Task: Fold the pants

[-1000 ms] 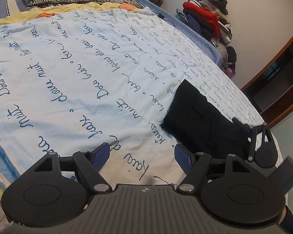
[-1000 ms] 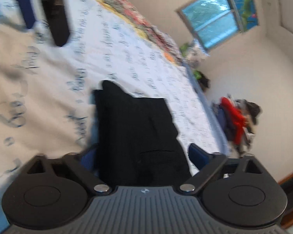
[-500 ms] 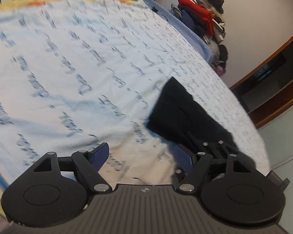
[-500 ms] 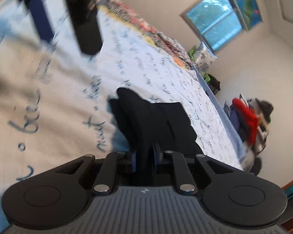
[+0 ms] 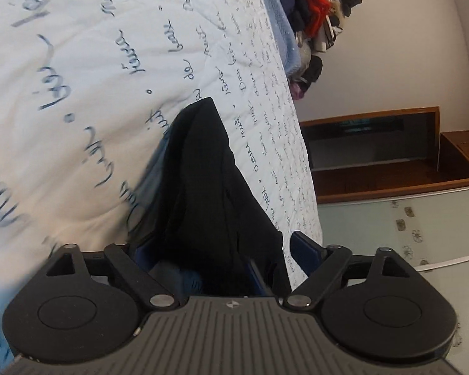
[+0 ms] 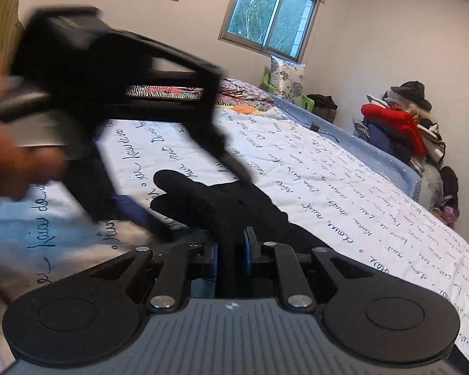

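Black pants (image 6: 234,206), folded and bunched, one end lifted off the script-printed bedspread (image 6: 328,168).

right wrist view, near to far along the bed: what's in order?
right tongs shut on the black pants → script-printed sheet → patterned pillow → window. The blurred left tongs cross the left side; their place in the depth order is unclear.

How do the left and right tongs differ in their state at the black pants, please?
The right tongs are shut on the black pants; the left tongs stand open around them. The right's blue pads nearly meet; the left's pads sit far apart. Both are at the pants' near end.
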`<state>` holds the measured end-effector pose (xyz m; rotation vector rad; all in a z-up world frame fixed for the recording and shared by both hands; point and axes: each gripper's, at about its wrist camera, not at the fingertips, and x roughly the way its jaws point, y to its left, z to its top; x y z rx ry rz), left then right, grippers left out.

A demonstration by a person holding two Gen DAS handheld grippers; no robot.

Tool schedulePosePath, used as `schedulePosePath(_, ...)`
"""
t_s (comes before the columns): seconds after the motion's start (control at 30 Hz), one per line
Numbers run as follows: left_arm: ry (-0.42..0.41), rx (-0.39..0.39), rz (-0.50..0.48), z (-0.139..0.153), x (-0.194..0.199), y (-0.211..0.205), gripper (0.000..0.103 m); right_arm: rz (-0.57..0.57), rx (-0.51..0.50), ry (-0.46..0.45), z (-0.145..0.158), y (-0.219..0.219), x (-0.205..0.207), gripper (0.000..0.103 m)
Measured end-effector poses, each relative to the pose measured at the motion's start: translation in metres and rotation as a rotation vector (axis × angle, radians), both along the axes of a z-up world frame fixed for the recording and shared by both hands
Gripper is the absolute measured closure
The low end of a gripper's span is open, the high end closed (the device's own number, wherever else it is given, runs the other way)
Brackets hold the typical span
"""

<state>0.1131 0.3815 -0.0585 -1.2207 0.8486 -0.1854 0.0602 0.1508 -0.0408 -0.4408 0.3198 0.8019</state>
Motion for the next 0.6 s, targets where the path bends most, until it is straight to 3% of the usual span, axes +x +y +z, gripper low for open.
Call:
schedulePosePath(0.07,0.055,0.006,-0.003,-0.013,0.018,0.002,0.017,0.002,0.008,0.004,-0.001,-0.001,-0.002,0.088)
schedulePosePath(0.13,0.057,0.018,-0.012,-0.017,0.026,0.0,0.023,0.004,0.007,0.02,-0.003,0.0,-0.004,0.088)
schedulePosePath(0.2,0.058,0.1,-0.015,-0.009,0.031,-0.001,0.045,0.007,0.002,0.033,-0.006,0.0,-0.008,0.088)
schedulePosePath(0.23,0.067,0.151,-0.025,-0.006,0.033,-0.003,0.062,0.009,0.002,0.037,-0.009,0.0,-0.009,0.088)
schedulePosePath(0.3,0.065,0.213,-0.043,-0.003,0.035,-0.006,0.074,0.014,-0.005,0.045,-0.013,0.001,-0.01,0.088)
schedulePosePath(0.5,0.061,0.35,-0.034,0.002,0.033,-0.019,0.08,0.026,-0.017,0.085,-0.024,0.004,-0.009,0.089)
schedulePosePath(0.6,0.057,0.464,-0.04,0.022,0.034,-0.033,0.084,0.025,-0.004,0.106,-0.026,0.001,-0.01,0.089)
